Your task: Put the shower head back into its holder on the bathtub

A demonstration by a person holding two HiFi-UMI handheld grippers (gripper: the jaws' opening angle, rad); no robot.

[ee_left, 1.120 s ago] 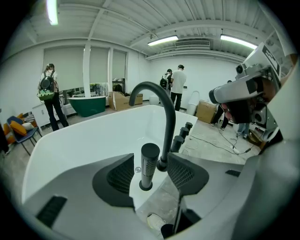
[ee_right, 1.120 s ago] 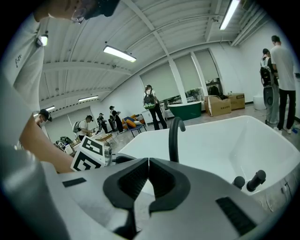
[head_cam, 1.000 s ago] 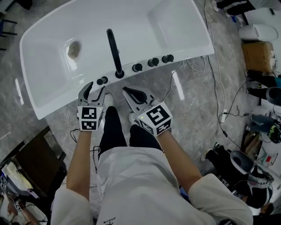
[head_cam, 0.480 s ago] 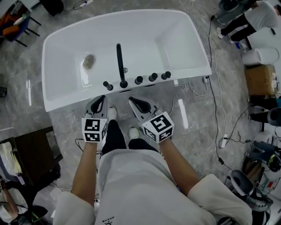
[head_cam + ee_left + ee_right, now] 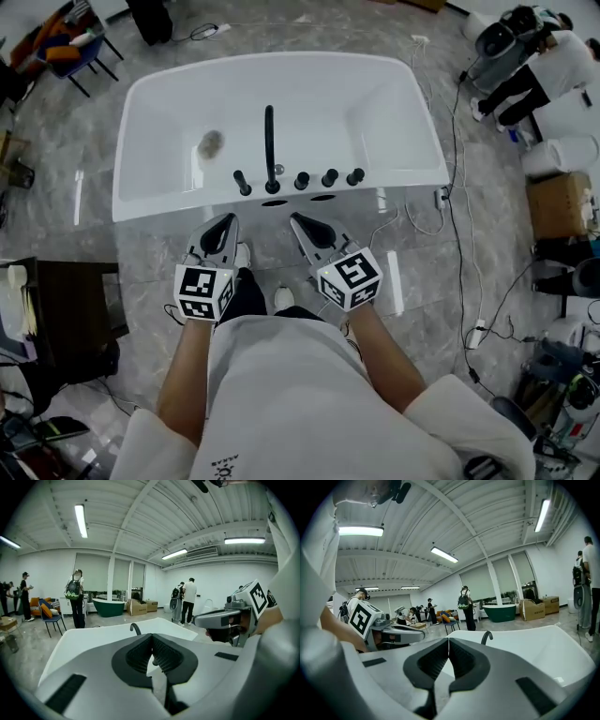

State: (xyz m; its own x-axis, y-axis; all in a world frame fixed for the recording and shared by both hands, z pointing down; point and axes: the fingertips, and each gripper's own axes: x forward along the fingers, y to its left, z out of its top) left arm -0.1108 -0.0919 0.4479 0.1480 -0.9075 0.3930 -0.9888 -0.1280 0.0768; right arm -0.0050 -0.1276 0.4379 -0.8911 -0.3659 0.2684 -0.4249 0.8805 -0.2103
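The white bathtub (image 5: 169,202) lies ahead of me on the grey floor. On its near rim stand a tall black faucet (image 5: 270,150), a row of black knobs (image 5: 329,177), and at the left end a short black shower head (image 5: 242,183) upright in its holder. My left gripper (image 5: 225,223) hangs shut and empty over the floor, short of the rim. My right gripper (image 5: 300,225) is beside it, also shut and empty. In the left gripper view the shut jaws (image 5: 151,637) point at the faucet (image 5: 135,628). The right gripper view shows shut jaws (image 5: 448,641) and the faucet (image 5: 487,636).
Cables (image 5: 459,187) trail over the floor at the right, past a cardboard box (image 5: 555,204) and machines. A dark table (image 5: 66,319) stands at the left. Several people (image 5: 75,597) and a green tub (image 5: 108,606) are far across the room.
Both grippers have lifted and drawn back from the tub's rim. The left jaws, open by the shower head a second ago, have shut on nothing. The whole tub now shows.
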